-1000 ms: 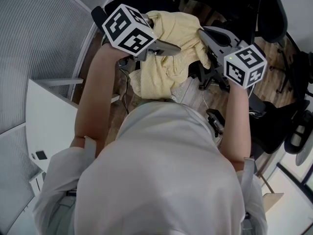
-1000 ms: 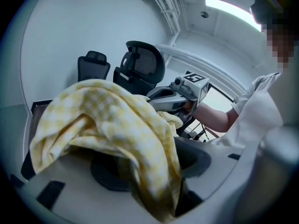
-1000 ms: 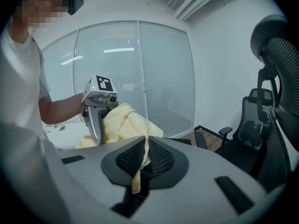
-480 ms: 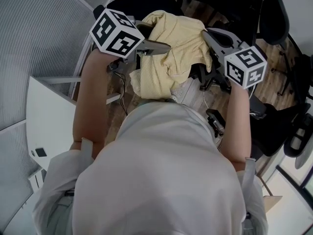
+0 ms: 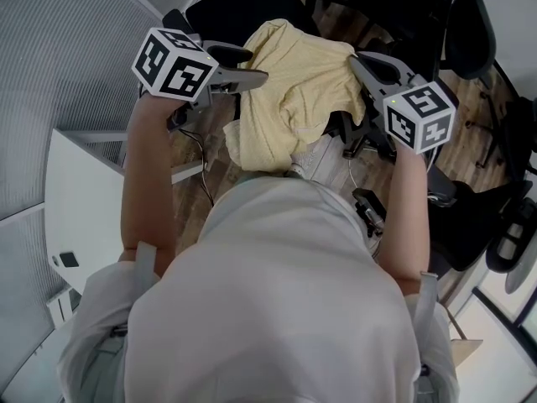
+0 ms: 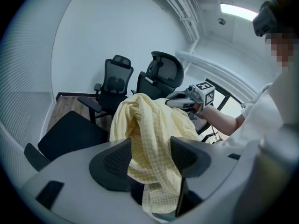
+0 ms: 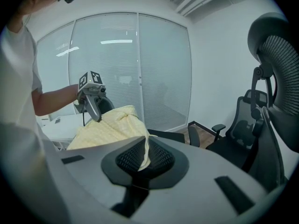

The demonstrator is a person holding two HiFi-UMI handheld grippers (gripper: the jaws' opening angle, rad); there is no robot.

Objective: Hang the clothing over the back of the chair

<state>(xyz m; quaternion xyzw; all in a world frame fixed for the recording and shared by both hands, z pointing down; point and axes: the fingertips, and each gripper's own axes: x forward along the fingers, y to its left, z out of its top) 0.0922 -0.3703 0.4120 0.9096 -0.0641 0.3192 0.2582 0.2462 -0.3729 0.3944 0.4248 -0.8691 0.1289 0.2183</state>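
Left gripper had shifted leftward, clamped on a bunched fold of the crumpled pale-yellow checked garment; right gripper pinched its edge.

The clothing is soft, finely checked yellow cloth; the floor is matt wood planking.

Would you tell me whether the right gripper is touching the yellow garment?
Touching. The right gripper view shows the right gripper with its jaws closed on a thin fold of the garment, pinched between the pads.
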